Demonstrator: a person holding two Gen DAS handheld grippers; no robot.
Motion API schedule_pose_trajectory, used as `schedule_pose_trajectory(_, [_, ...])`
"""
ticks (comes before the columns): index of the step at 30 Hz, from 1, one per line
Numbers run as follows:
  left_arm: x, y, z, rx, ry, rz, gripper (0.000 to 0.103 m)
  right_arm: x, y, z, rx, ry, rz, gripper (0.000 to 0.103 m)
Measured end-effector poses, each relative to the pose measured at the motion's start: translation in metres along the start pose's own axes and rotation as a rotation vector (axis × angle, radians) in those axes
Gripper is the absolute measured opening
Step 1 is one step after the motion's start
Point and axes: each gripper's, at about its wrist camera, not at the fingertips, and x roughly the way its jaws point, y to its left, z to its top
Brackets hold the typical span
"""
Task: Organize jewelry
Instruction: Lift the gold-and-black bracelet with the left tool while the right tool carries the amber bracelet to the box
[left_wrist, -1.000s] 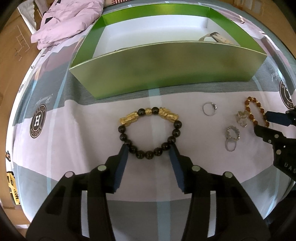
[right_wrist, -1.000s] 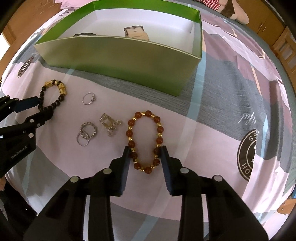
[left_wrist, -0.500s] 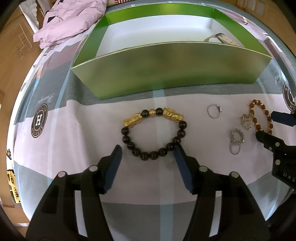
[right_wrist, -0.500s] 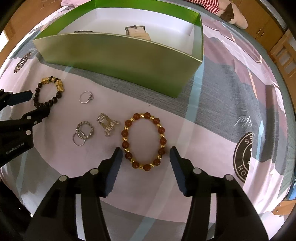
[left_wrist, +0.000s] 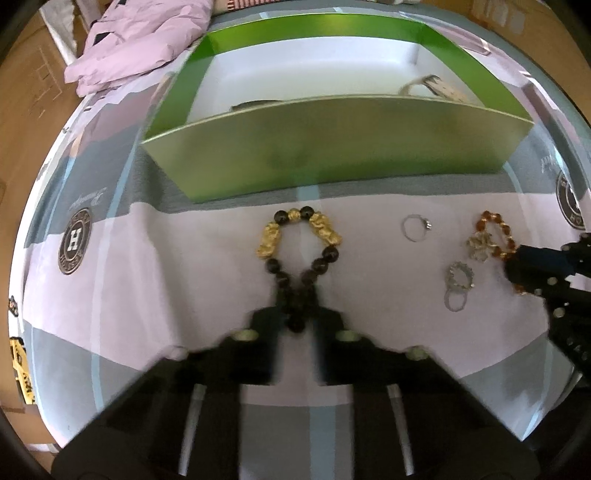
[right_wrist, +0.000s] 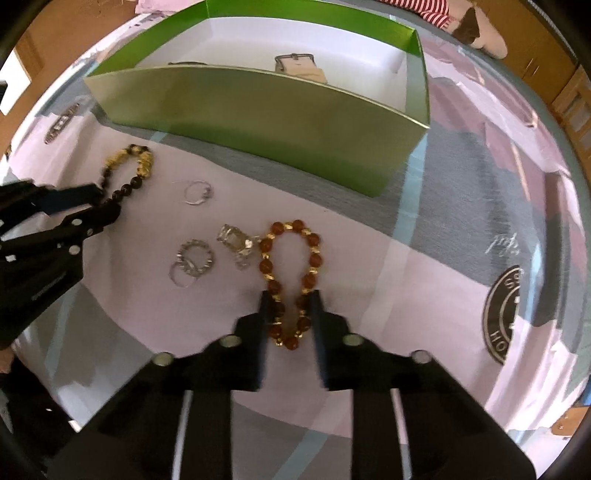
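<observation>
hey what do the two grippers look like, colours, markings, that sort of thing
Both are matte black plastic. The left gripper and right gripper each have two flat fingers with blue inner pads and wide black bodies behind. Round pale bolt heads dot the top of each finger, and silver rods run along the bodies. Small white lettering sits on the side of the left one; it is too small to read.

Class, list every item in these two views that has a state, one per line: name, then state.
Left tongs: just closed, pinching the black bracelet.
Right tongs: just closed, pinching the amber bracelet.
Black bracelet: squeezed narrow, on the cloth.
Amber bracelet: squeezed narrow, on the cloth.
Green box: open, a strap inside.
Thin ring: loose on the cloth.
Crystal ring: loose on the cloth.
</observation>
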Motion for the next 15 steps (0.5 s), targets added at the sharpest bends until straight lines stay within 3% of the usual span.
schedule_pose_trajectory(6, [-0.008,0.013,0.005,-0.045,-0.017,-0.025,0.009,-0.02,-0.019,0.006,0.059,-0.051,0.043,0.014])
schedule_pose_trajectory(7, [-0.01,0.015,0.006,-0.053,-0.023,-0.029,0.009,-0.025,-0.023,0.007,0.073,-0.068,0.051,0.007])
schedule_pose_trajectory(10, [-0.013,0.019,0.009,-0.067,-0.031,-0.034,0.009,-0.035,-0.034,0.011,0.095,-0.095,0.066,0.007])
schedule_pose_trajectory(15, [-0.017,0.028,0.012,-0.102,-0.038,-0.047,0.009,-0.033,-0.037,0.014,0.104,-0.088,0.06,0.007])
